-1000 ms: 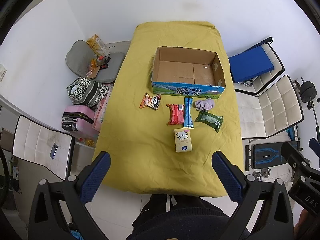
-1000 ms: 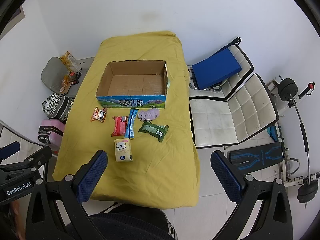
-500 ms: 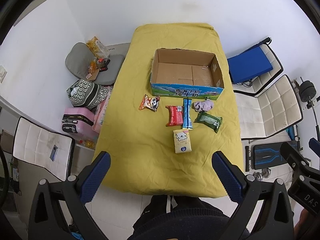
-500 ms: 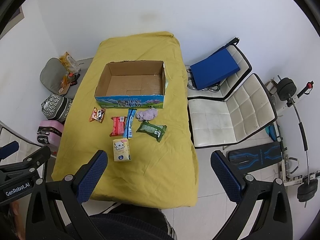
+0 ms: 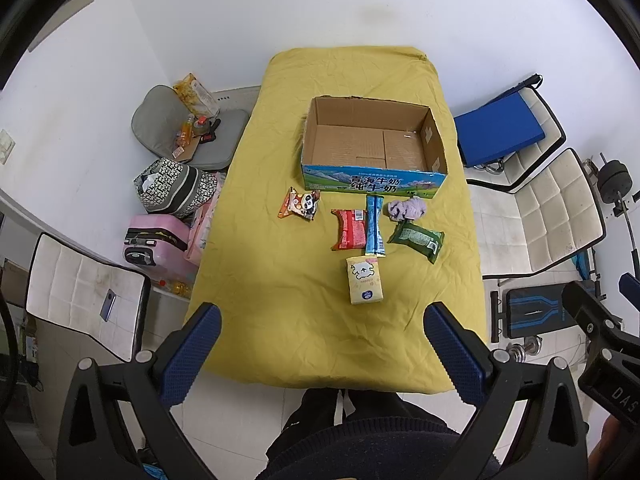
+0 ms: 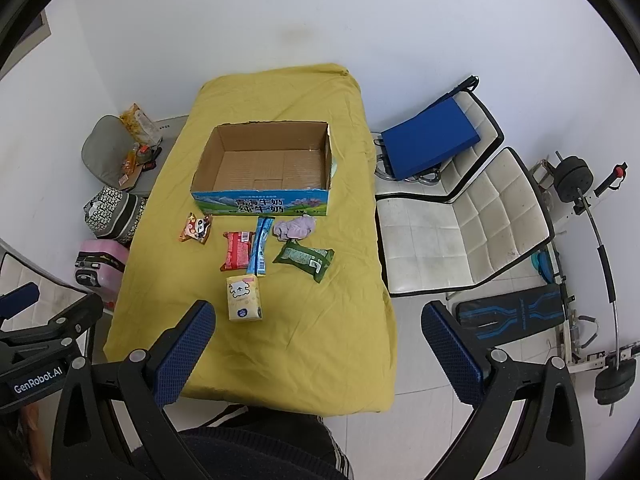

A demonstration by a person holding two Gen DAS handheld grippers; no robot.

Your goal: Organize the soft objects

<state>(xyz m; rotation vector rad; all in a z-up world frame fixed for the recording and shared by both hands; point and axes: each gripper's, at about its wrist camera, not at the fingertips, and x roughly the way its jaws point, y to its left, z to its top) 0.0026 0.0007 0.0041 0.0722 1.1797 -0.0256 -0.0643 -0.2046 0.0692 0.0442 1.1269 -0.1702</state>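
An open, empty cardboard box (image 5: 374, 150) (image 6: 264, 170) stands on a table with a yellow cloth (image 5: 280, 288) (image 6: 332, 320). In front of it lie several soft packs: a panda snack pack (image 5: 300, 205) (image 6: 196, 228), a red pack (image 5: 349, 229) (image 6: 237, 250), a blue stick pack (image 5: 375, 225) (image 6: 260, 245), a purple cloth wad (image 5: 407, 208) (image 6: 295, 227), a green pack (image 5: 416, 239) (image 6: 306, 258) and a yellow tissue pack (image 5: 364, 280) (image 6: 244, 298). My left gripper (image 5: 322, 350) and right gripper (image 6: 318, 346) are open and empty, held high above the table's near edge.
White chairs (image 6: 460, 216) and a blue cushion (image 6: 430, 138) stand right of the table, with gym gear (image 6: 580, 184) beyond. Bags and a pink suitcase (image 5: 156, 240) sit on the left, with a grey cushion (image 5: 160, 120). A white chair (image 5: 80, 280) stands at near left.
Both views have shifted slightly; the table and objects sit a little lower and nearer in frame. No object on the table has moved.
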